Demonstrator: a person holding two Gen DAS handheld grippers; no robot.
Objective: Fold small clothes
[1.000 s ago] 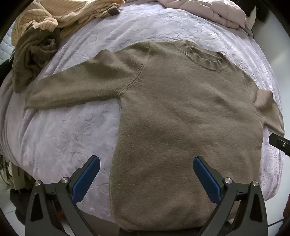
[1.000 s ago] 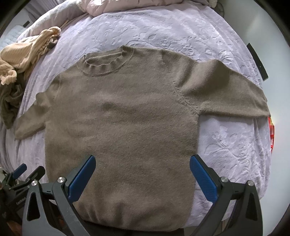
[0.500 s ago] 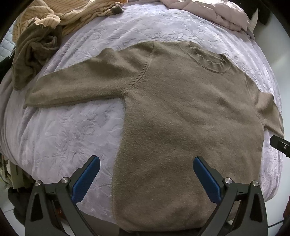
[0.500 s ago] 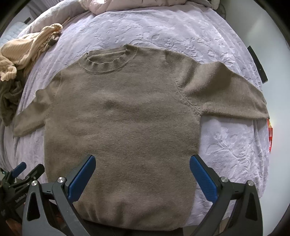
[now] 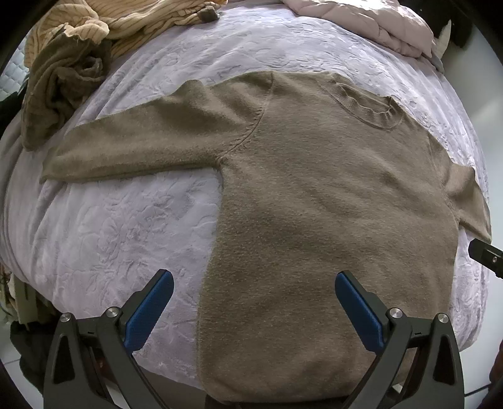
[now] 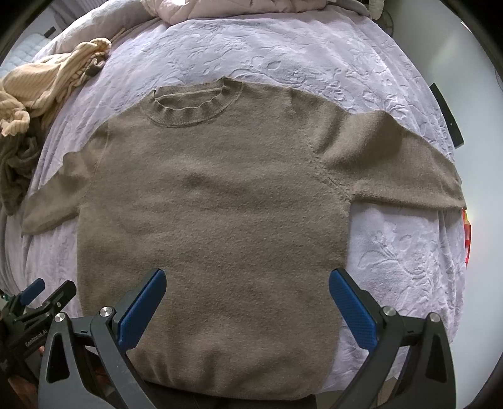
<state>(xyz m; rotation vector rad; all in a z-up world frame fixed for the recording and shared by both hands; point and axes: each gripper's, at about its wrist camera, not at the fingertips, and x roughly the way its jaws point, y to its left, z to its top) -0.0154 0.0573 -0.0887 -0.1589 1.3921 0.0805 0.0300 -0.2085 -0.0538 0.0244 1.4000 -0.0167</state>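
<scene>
Left gripper (image 5: 253, 294): jaws are spread wide and nothing is held between them; the blue pads (image 5: 150, 304) are seen at the bottom of the left wrist frame, above the lower part of the sweater (image 5: 330, 204). Right gripper (image 6: 246, 291): jaws are likewise spread wide and nothing is gripped; its pads (image 6: 351, 306) are seen at the bottom of the right wrist frame, over the sweater's hem area.

The brown sweater (image 6: 213, 204) is laid flat, front up, in the centre of both frames on a lilac embossed bedspread (image 5: 103, 232). The ribbed collar (image 6: 191, 105) is located toward the top of the frame, the hem toward the bottom edge. Both sleeves are stretched outward to the sides.

A heap of cream striped fabric (image 5: 132, 15) and a crumpled olive garment (image 5: 59, 91) are noted in the upper left of the left wrist frame, apart from the sweater. A pale pink quilt (image 5: 371, 22) is seen at the upper right.

The left gripper is also visible at the lower left of the right wrist frame.
</scene>
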